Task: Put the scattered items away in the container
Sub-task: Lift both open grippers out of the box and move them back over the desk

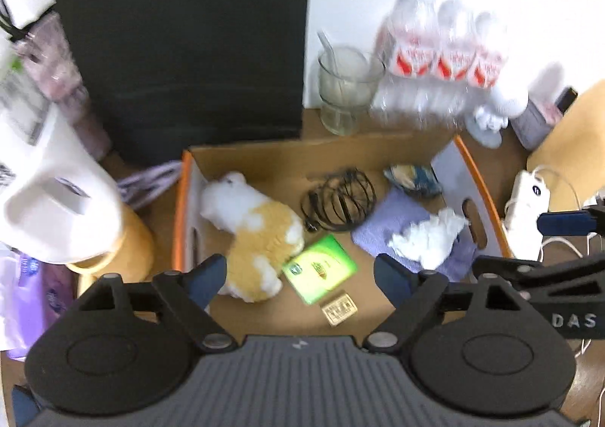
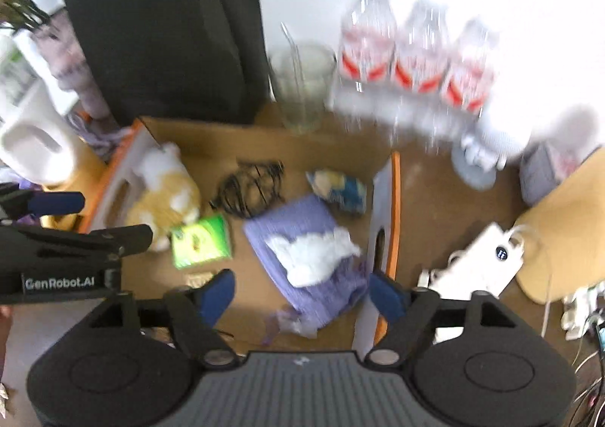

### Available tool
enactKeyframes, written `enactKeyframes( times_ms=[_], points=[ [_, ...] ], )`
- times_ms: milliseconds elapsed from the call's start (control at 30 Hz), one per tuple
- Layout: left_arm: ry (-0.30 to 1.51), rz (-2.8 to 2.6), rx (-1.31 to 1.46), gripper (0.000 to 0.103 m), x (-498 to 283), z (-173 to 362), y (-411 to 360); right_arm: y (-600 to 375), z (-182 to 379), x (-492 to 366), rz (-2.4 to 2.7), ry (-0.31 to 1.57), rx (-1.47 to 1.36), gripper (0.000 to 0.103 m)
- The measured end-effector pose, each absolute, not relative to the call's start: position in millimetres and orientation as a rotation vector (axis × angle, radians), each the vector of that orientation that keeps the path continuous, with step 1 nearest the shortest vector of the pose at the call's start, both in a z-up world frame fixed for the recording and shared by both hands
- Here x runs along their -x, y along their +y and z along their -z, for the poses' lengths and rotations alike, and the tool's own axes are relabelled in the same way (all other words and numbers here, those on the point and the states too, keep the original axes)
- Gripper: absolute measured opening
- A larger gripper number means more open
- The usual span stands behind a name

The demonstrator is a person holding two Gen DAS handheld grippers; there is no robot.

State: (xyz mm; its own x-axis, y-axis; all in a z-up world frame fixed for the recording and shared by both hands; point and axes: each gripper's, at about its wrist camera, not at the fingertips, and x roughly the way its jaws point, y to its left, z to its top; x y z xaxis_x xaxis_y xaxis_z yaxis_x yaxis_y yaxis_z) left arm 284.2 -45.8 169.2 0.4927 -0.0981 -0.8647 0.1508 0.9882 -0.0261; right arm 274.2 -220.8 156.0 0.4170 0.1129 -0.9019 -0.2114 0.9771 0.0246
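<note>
Brown surface [image 1: 487,154] bearing an orange-rimmed cardboard container [image 1: 181,200], inside which plush toy [image 1: 257,234], coiled cable [image 1: 340,200], green packet [image 1: 321,268] and purple cloth [image 1: 401,230] lie gathered, both the left gripper [image 1: 298,275] and the right gripper [image 2: 302,294] hovering above it with fingers spread and empty.

left gripper [image 1: 298,277]: black linkage arms on two round black housings, silver pivot screws, ribbed grey centre plate with a small white mark
left fingertips [image 1: 206,277]: dark blue pads
right gripper [image 2: 302,292]: same black build and silver screws, ribbed grey plate
right fingertips [image 2: 217,292]: dark blue pads
markings: white "GenRobot.AI" lettering on a black side body; "DAS" seen on the other
</note>
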Motion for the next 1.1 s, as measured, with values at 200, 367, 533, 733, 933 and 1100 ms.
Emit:
enactKeyframes(
  times_ms=[200, 367, 533, 733, 933, 1100],
  points=[
    [1.045, 0.119, -0.074, 0.089, -275.8, -161.0, -44.6, -207.6, -147.3, -267.7, -0.200, 1.132, 0.122, 0.081],
    [0.849, 0.047, -0.089, 0.103, -251.5, -151.2, -35.8, -209.0, -145.1, -250.4, -0.214, 1.004, 0.077, 0.082],
    [0.648, 0.024, -0.112, 0.103, -222.6, -135.0, -34.9, -210.3, -130.6, -228.8, -0.215, 0.817, 0.068, 0.082],
    [0.457, 0.020, -0.069, 0.103, -187.2, -116.9, -38.0, -215.2, -115.1, -194.0, -0.252, 0.602, -0.017, 0.082],
    [0.369, 0.002, -0.064, 0.103, -159.9, -113.4, -40.0, -220.4, -107.2, -167.8, -0.217, 0.526, -0.035, 0.082],
    [0.319, 0.011, -0.084, 0.103, -98.1, -102.9, -24.7, -236.1, -107.0, -102.6, -0.207, 0.470, 0.011, 0.083]
  ],
)
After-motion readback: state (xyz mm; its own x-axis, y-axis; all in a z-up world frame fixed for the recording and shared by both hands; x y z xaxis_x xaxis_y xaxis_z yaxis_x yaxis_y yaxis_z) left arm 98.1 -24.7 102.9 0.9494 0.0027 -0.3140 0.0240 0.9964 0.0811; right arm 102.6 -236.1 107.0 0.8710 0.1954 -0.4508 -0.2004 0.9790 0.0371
